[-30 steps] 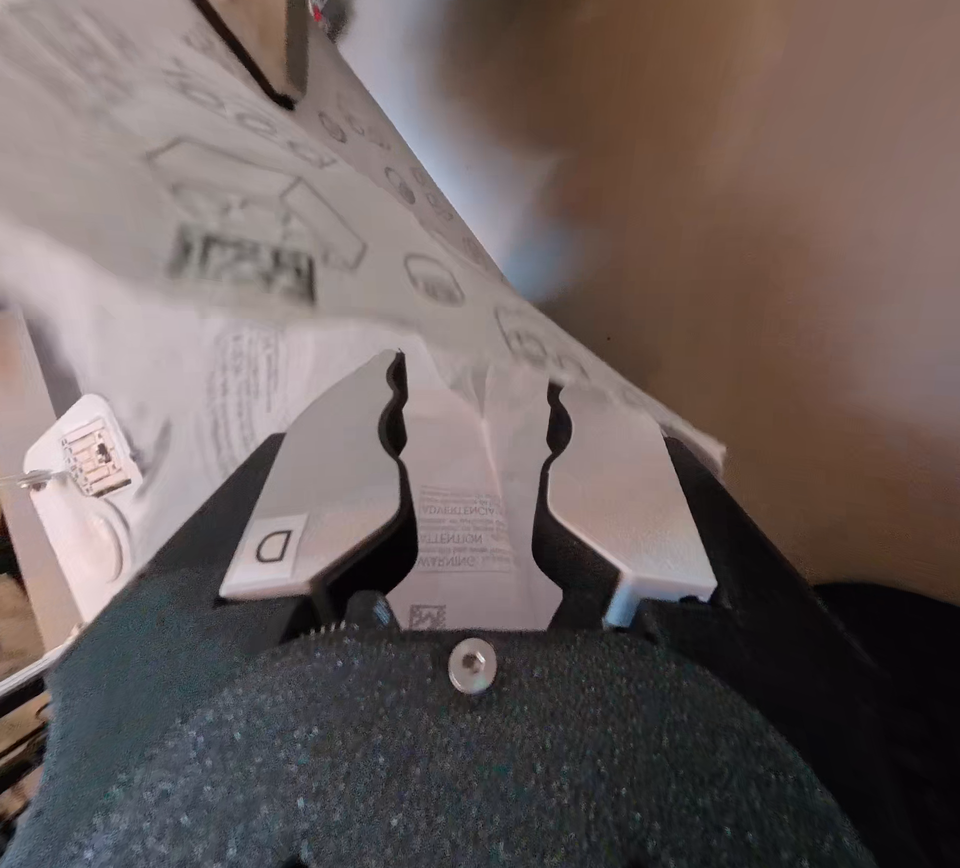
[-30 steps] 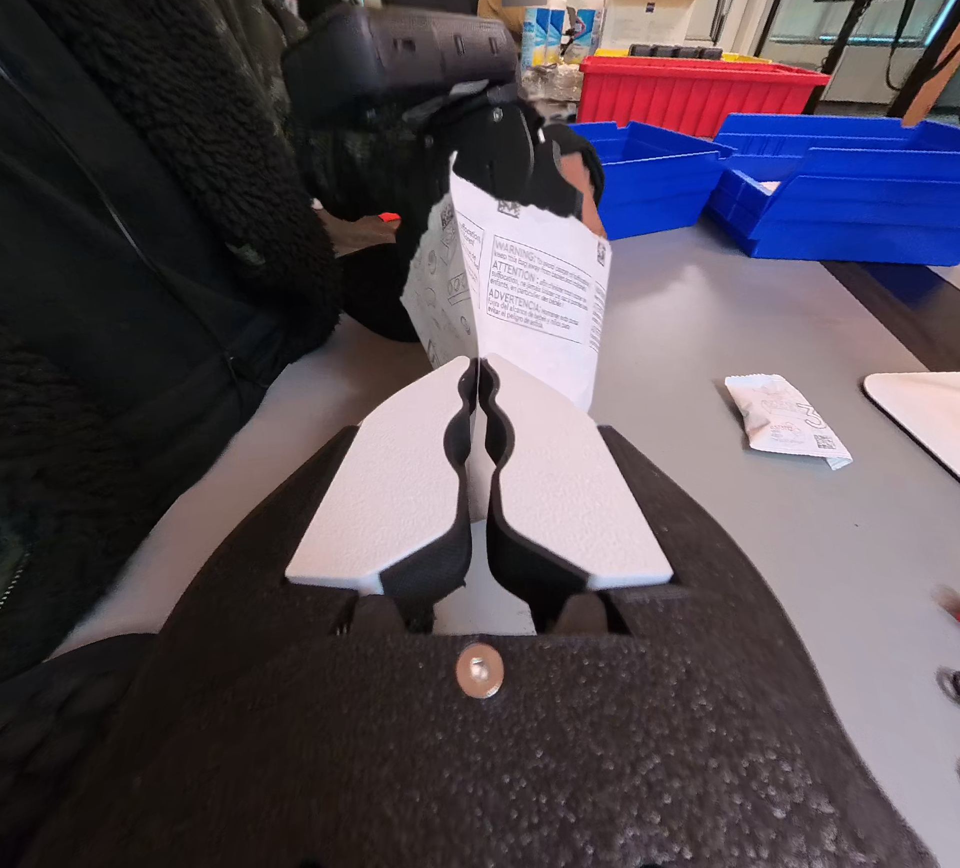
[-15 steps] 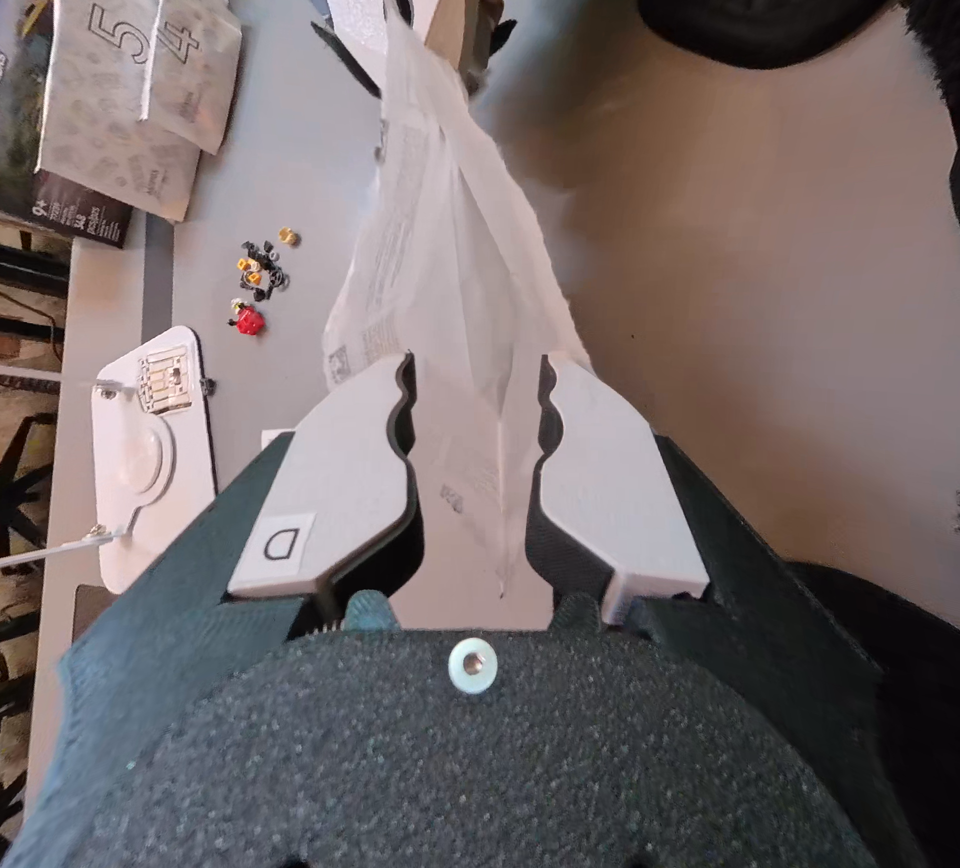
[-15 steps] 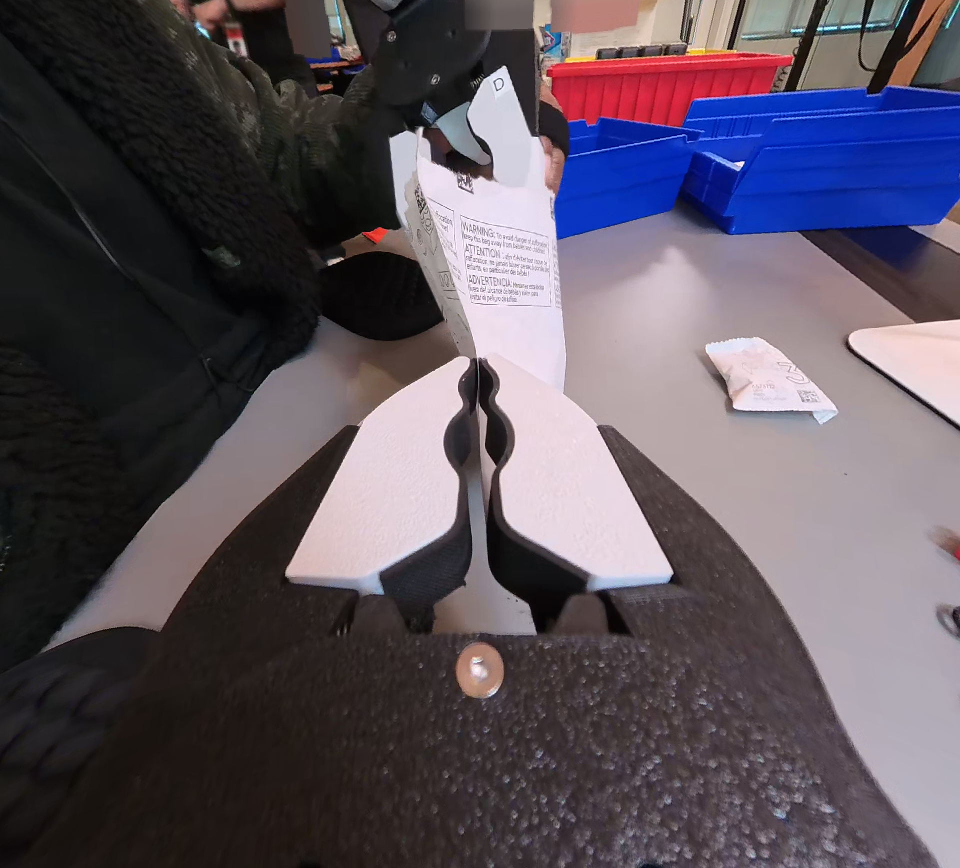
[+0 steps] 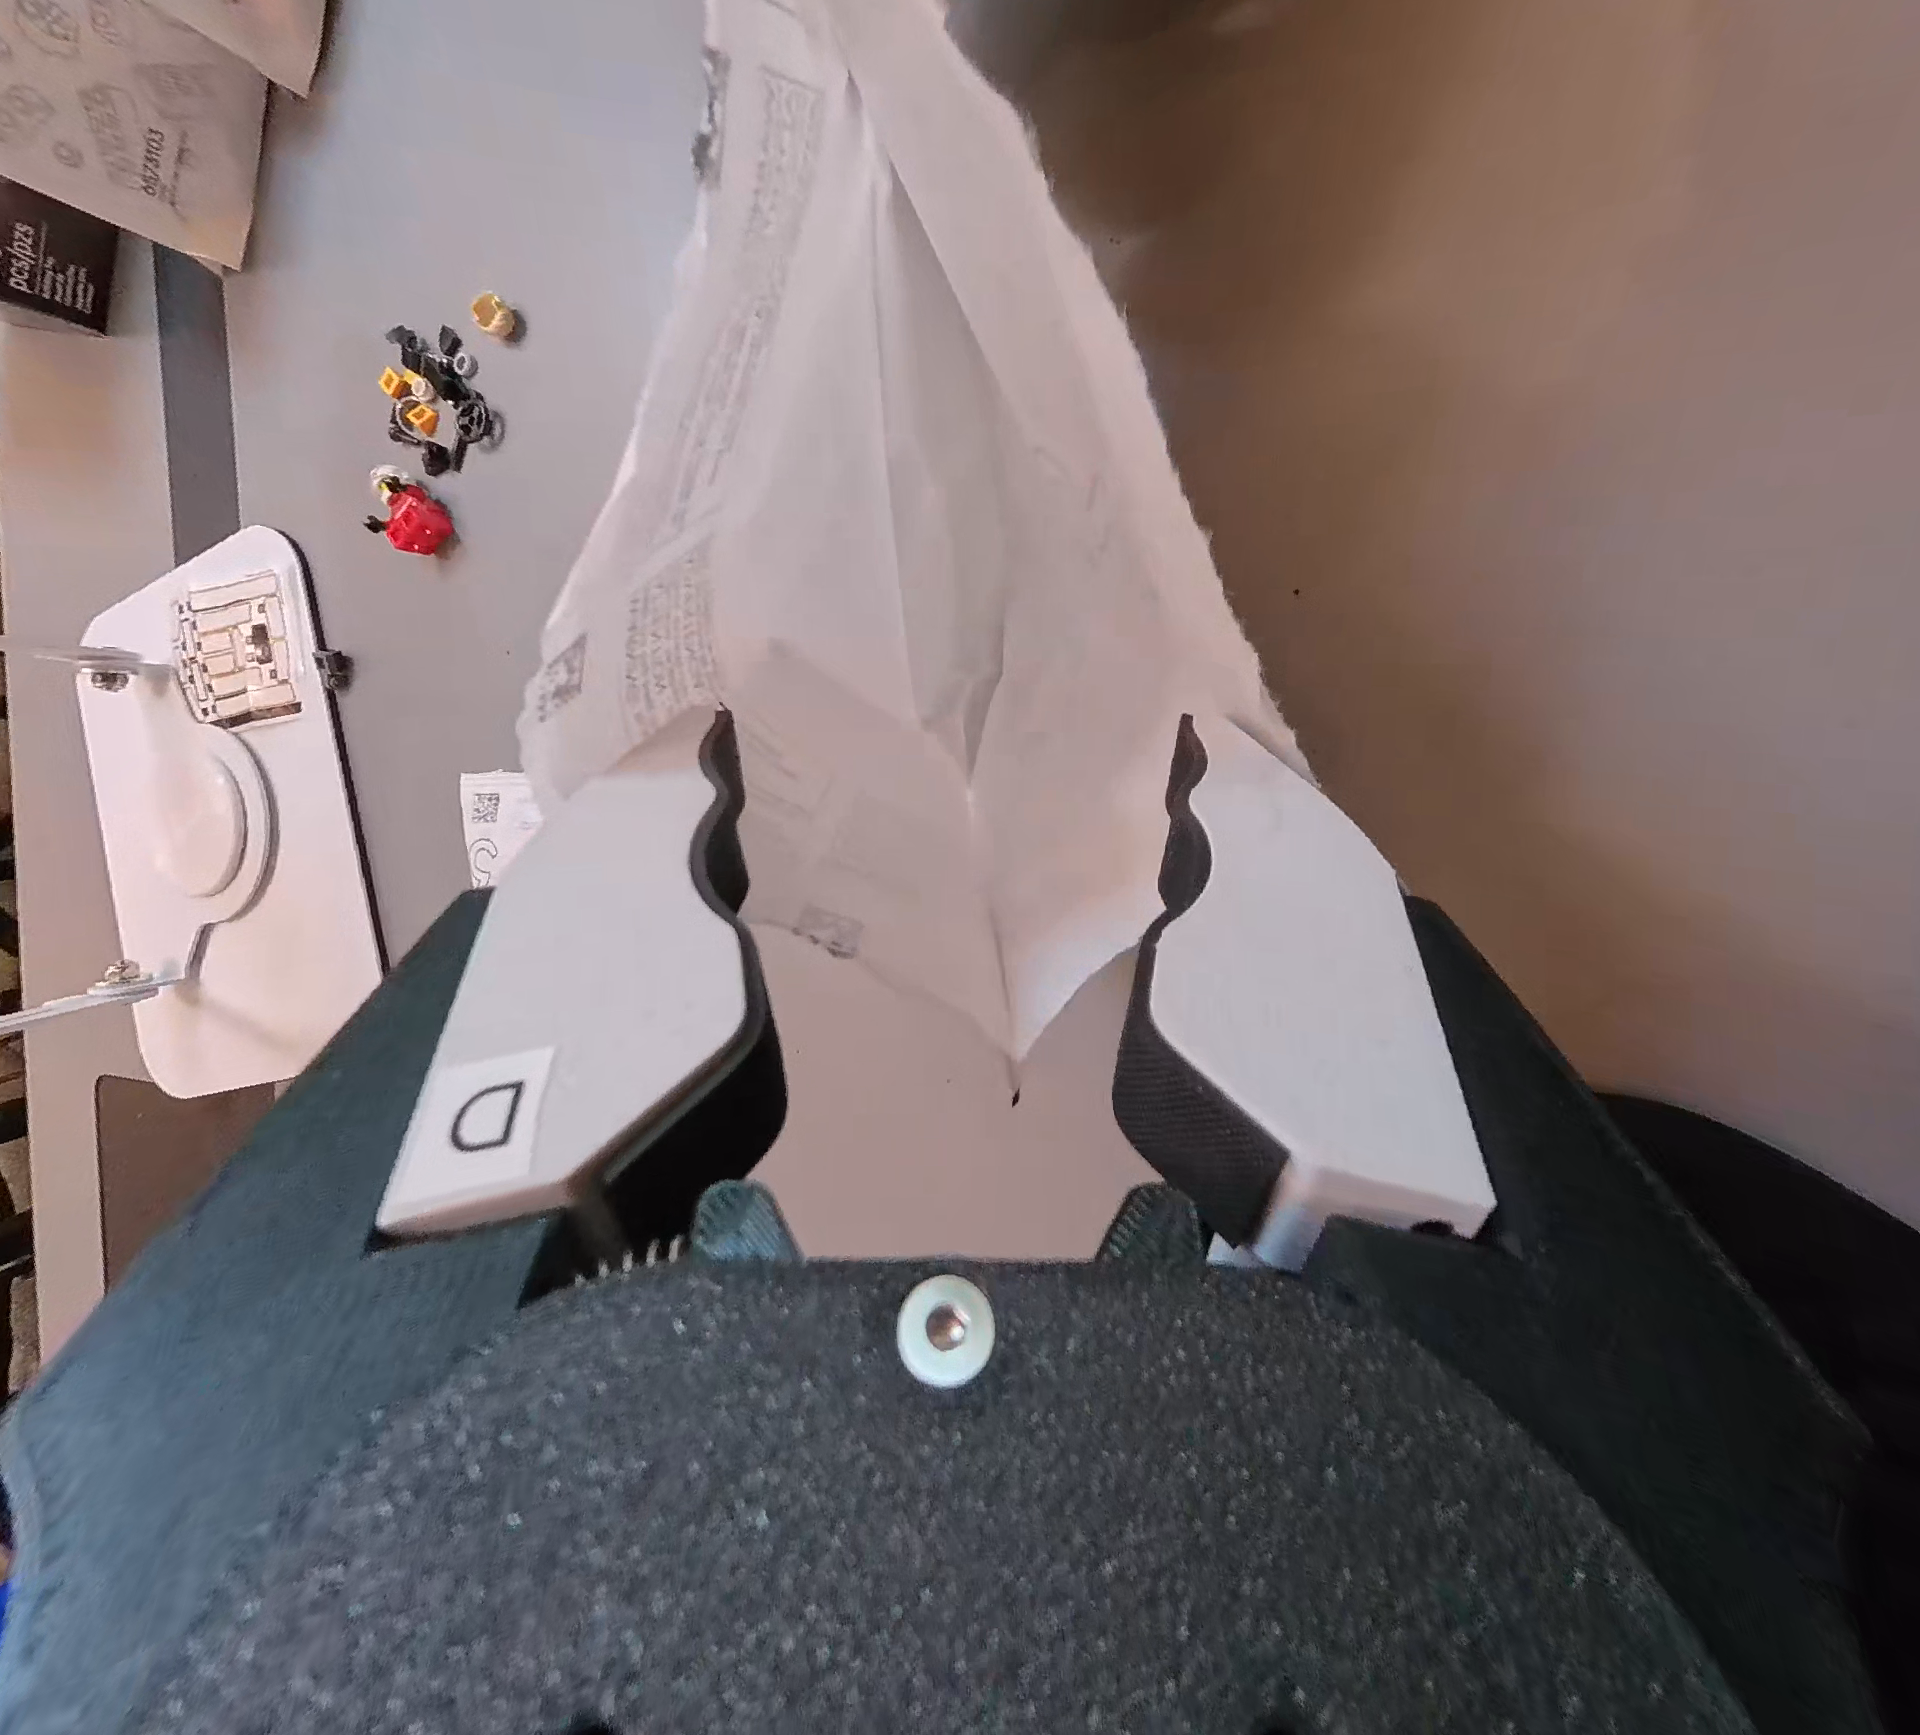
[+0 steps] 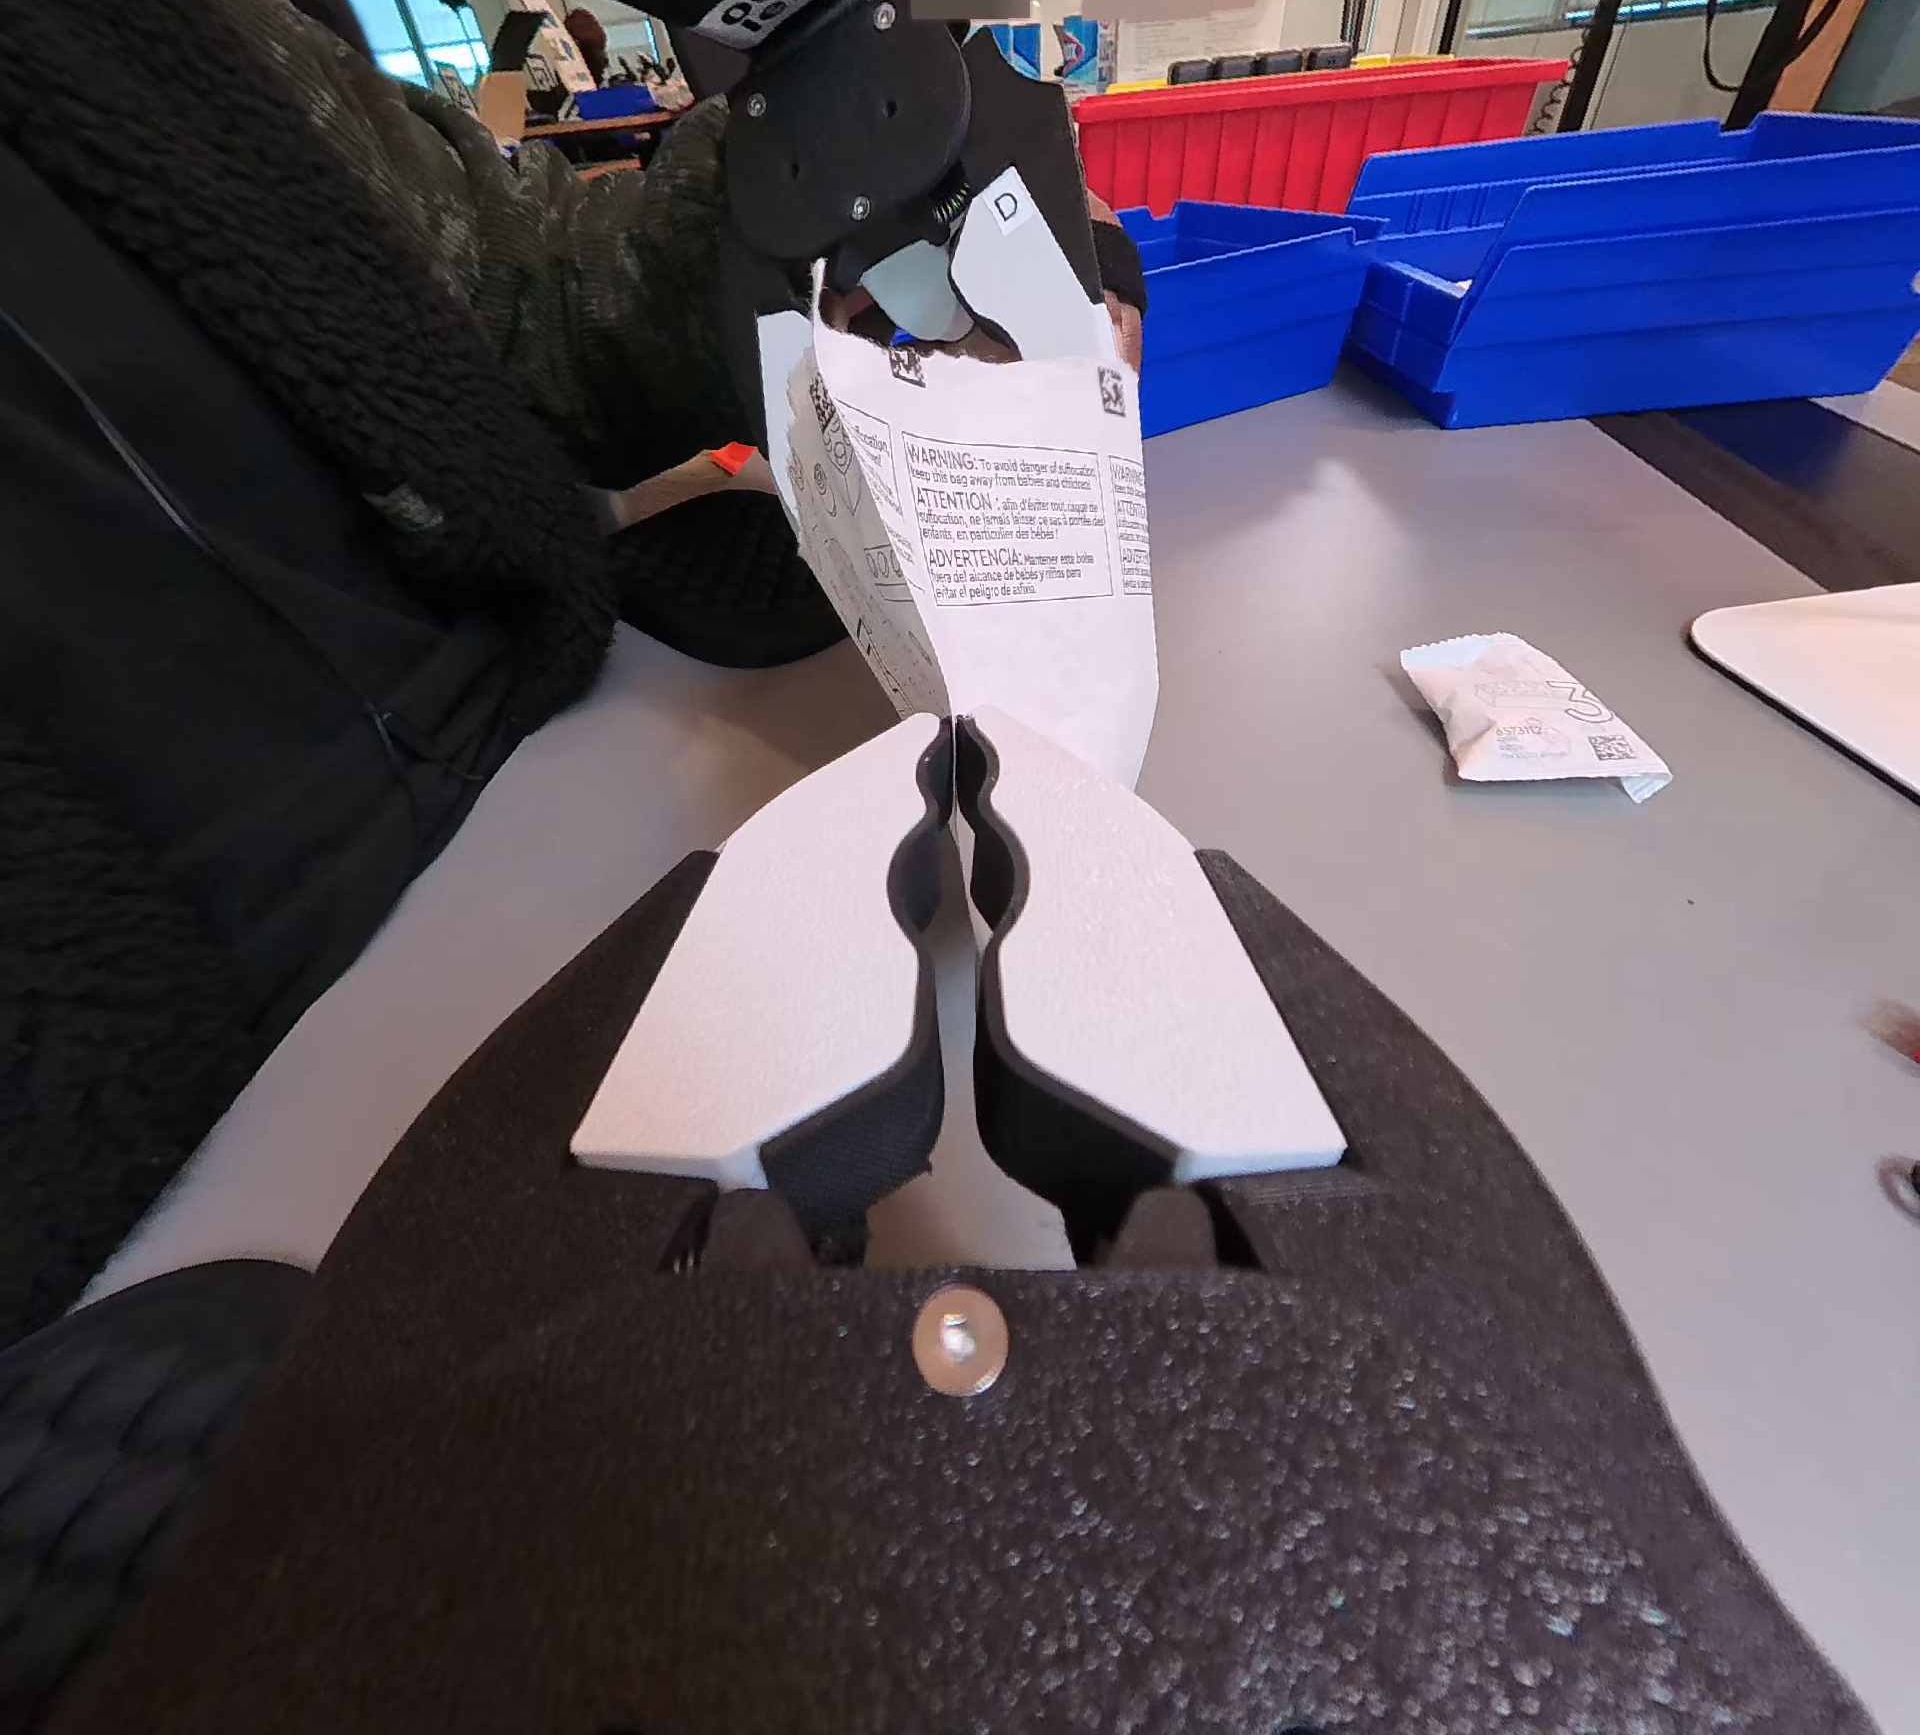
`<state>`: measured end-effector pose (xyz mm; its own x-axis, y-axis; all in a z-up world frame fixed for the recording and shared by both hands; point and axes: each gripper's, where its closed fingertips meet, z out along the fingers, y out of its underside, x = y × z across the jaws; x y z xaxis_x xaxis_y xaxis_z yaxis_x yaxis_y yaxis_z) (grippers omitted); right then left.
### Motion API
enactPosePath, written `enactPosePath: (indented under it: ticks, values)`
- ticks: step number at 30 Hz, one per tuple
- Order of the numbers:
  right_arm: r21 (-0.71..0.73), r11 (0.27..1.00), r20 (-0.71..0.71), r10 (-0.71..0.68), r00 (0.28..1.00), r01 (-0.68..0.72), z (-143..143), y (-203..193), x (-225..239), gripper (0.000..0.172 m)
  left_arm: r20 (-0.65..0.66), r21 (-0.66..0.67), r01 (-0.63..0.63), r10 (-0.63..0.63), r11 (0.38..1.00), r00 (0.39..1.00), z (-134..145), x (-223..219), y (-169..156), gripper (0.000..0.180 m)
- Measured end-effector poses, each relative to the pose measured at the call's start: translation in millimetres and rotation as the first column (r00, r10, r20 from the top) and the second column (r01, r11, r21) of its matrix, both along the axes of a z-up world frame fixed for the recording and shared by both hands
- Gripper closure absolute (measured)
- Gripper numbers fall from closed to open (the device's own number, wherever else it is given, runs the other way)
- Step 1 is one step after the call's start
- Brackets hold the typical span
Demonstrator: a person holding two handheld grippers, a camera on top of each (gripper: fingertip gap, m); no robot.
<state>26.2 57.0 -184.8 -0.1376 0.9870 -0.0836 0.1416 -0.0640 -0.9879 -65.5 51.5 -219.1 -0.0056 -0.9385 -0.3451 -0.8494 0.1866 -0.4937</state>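
— What's the right gripper (image 6: pixel 956 735) got?

— Its white fingers (image 6: pixel 800 937) are clenched on the bottom edge of a white paper bag (image 6: pixel 997 542), pads pressed together on the sheet. The bag stands up off the grey table (image 6: pixel 1455 1010) from there.

— And the left gripper (image 5: pixel 956 750)?

— Released. Its jaws stand wide, and the bag's torn upper end (image 5: pixel 935 802) lies loose between them; I think neither pad presses it, though the paper hides part of one.

— What does each camera add?

— The left one looks straight down: a scatter of small toy-brick pieces (image 5: pixel 436 407), more printed bags (image 5: pixel 135 54), a white plate (image 5: pixel 208 812). The right one looks level, showing the left gripper hanging nose-down over the bag's mouth, a small sealed packet (image 6: pixel 1527 719), blue bins (image 6: pixel 1558 272) and a red bin (image 6: pixel 1309 127) behind.
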Motion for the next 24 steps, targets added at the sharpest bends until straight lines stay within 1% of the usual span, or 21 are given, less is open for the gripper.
enactPosePath:
  ticks: [4, 6, 8, 11, 15, 17, 19, 21, 22, 24]
  values:
    - [-0.003, 1.0, 0.002, 0.001, 1.0, -0.001, -0.2, 0.1, 0.5, 0.172, 0.004, -0.002, 0.002, -0.002, 1.0, 1.0, 0.4, -0.1, 0.0, 0.102]
    - [-0.004, 1.0, 0.004, 0.002, 1.0, -0.002, -0.4, 0.1, 0.3, 0.172, 0.028, 0.004, 0.007, -0.008, 1.0, 1.0, 4.7, 0.3, -0.4, 0.102]
    - [-0.006, 1.0, 0.002, 0.003, 1.0, -0.003, 0.6, 0.0, 1.0, 0.172, 0.114, 0.017, 0.027, -0.029, 0.999, 0.993, 18.3, 3.2, -2.7, 0.104]
    - [-0.009, 1.0, -0.01, -0.004, 1.0, 0.004, 2.6, 0.0, 2.8, 0.172, 0.304, 0.003, -0.018, 0.016, 1.0, 0.953, 47.9, 0.7, -0.6, 0.113]
    - [-0.017, 1.0, -0.021, -0.021, 1.0, 0.021, 3.4, 4.4, 5.4, 0.172, 0.486, -0.004, -0.14, 0.124, 0.99, 0.865, 79.5, -23.8, 9.5, 0.121]
    - [-0.017, 0.999, -0.023, -0.036, 0.999, 0.035, 2.9, 6.9, 5.8, 0.172, 0.59, -0.001, -0.206, 0.167, 0.979, 0.79, 100.0, -43.9, 12.3, 0.126]
    - [-0.011, 0.998, -0.013, -0.069, 0.998, 0.069, 1.9, 12.0, 5.5, 0.172, 0.684, -0.012, -0.286, 0.217, 0.958, 0.697, 122.4, -74.6, 14.1, 0.131]
    - [-0.007, 0.994, 0.003, -0.111, 0.994, 0.111, -0.8, 20.1, 7.1, 0.172, 0.755, -0.028, -0.381, 0.27, 0.924, 0.598, 142.3, -113.8, 15.0, 0.138]
    - [-0.007, 0.99, 0.02, -0.138, 0.99, 0.138, -3.0, 25.0, 7.1, 0.172, 0.772, -0.033, -0.435, 0.3, 0.9, 0.56, 148.2, -135.4, 15.4, 0.14]
    - [0.002, 0.981, 0.048, -0.194, 0.98, 0.194, -8.1, 32.1, 8.0, 0.172, 0.778, -0.02, -0.555, 0.362, 0.831, 0.514, 152.7, -180.9, 16.1, 0.145]
